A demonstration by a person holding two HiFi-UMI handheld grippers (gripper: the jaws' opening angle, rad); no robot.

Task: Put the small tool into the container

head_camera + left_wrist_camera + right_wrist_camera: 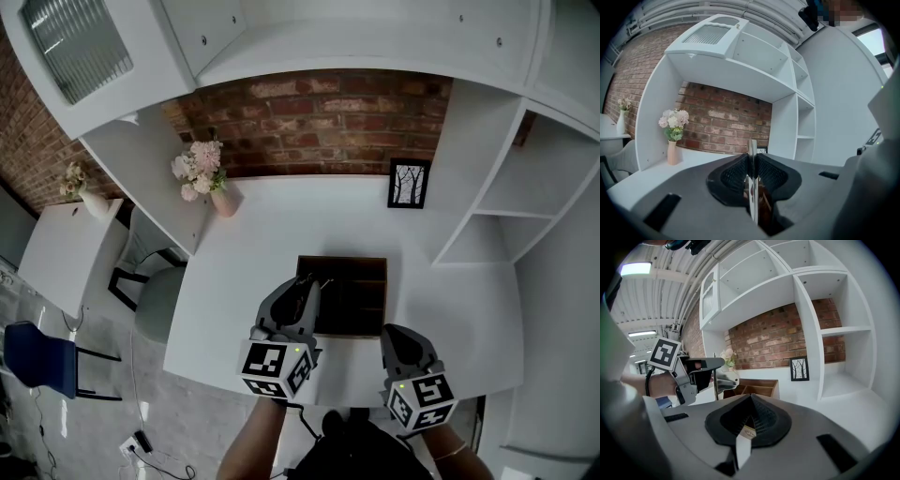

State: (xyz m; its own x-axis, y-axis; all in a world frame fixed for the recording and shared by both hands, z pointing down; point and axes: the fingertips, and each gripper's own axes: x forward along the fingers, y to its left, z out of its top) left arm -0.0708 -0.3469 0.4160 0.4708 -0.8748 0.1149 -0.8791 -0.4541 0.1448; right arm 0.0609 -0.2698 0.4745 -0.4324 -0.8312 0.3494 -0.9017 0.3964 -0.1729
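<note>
A dark wooden container (342,262) with several compartments sits on the white desk (244,262). My left gripper (307,284) hangs over the container's left end, shut on a thin shiny metal tool (752,152) that stands upright between its pads. In the right gripper view the same tool (715,376) rises as a slim rod from the left gripper (710,364), in front of the container (757,383). My right gripper (403,336) is at the container's near right corner, its jaws closed on a pale flat strip (743,441) with a small mark.
A pink vase of flowers (211,178) and a framed tree picture (409,183) stand at the back of the desk against the brick wall. White shelving (506,187) rises on the right. A blue chair (37,361) stands on the floor at far left.
</note>
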